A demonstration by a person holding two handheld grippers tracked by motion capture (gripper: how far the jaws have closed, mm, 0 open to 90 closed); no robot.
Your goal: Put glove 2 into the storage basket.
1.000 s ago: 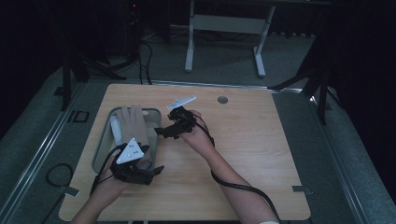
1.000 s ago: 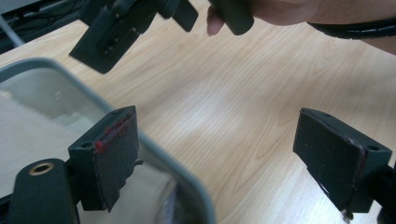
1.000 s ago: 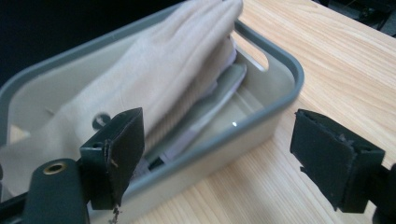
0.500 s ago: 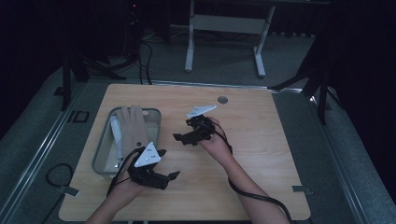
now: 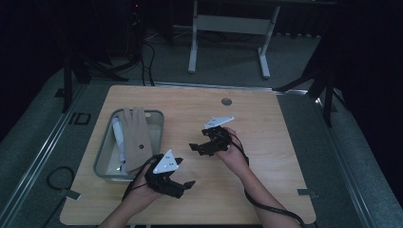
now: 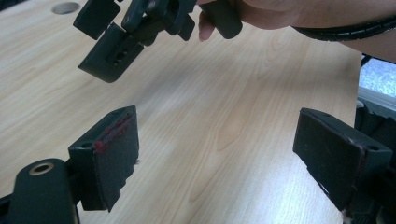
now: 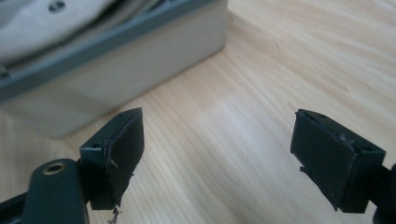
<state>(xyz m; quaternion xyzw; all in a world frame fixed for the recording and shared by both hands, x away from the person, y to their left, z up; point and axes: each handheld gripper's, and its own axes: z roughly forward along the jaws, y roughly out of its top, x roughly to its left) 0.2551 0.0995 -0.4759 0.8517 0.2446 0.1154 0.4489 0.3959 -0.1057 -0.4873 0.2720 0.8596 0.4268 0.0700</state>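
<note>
Nearby, a limp fabric glove (image 5: 135, 137) overhangs the rectangular metal tray (image 5: 105, 169).

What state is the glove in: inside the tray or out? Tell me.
Mostly in. The beige glove lies spread flat across the grey tray, fingers reaching its far rim.

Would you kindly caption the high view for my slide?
Beige fabric glove lies across grey metal tray on wooden table; both open tongs, left and right, hover nearby.
</note>
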